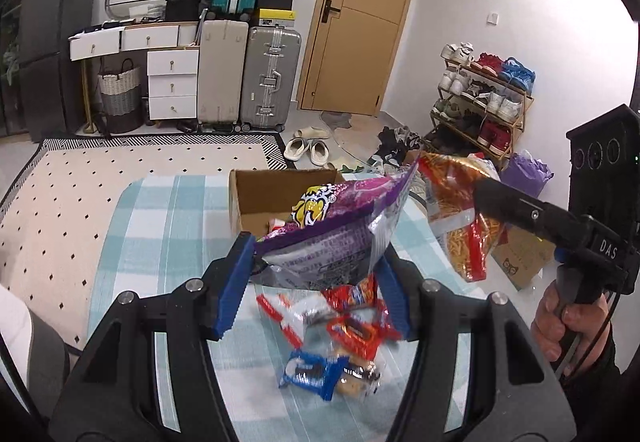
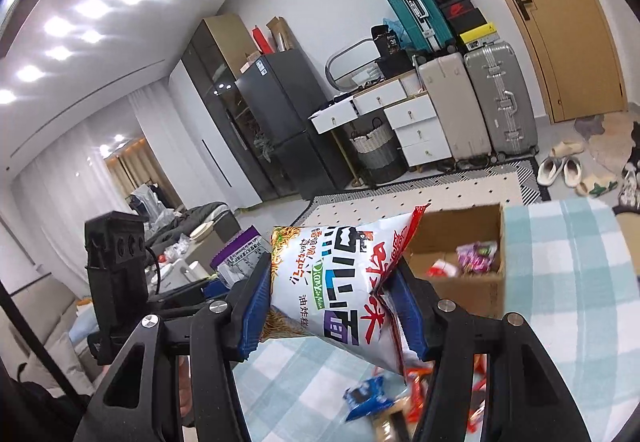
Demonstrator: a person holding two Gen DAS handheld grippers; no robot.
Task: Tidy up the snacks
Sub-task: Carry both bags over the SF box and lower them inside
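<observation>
Here, purple bag (image 1: 336, 234) between left tongs (image 1: 316, 282)

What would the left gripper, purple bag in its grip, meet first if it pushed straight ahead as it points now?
Most likely the cardboard box: it sits right beyond the purple snack bag held by the left gripper, open side facing it. The bag would probably reach the box first, though depth is uncertain.

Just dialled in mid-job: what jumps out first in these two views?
Each gripper holds a snack bag up over the checked cloth: the left gripper clamps a purple bag, the right gripper a white noodle bag. Past them stands an open cardboard box with a few snacks already inside. Below the bags, a loose pile of small packets lies on the cloth.
</observation>
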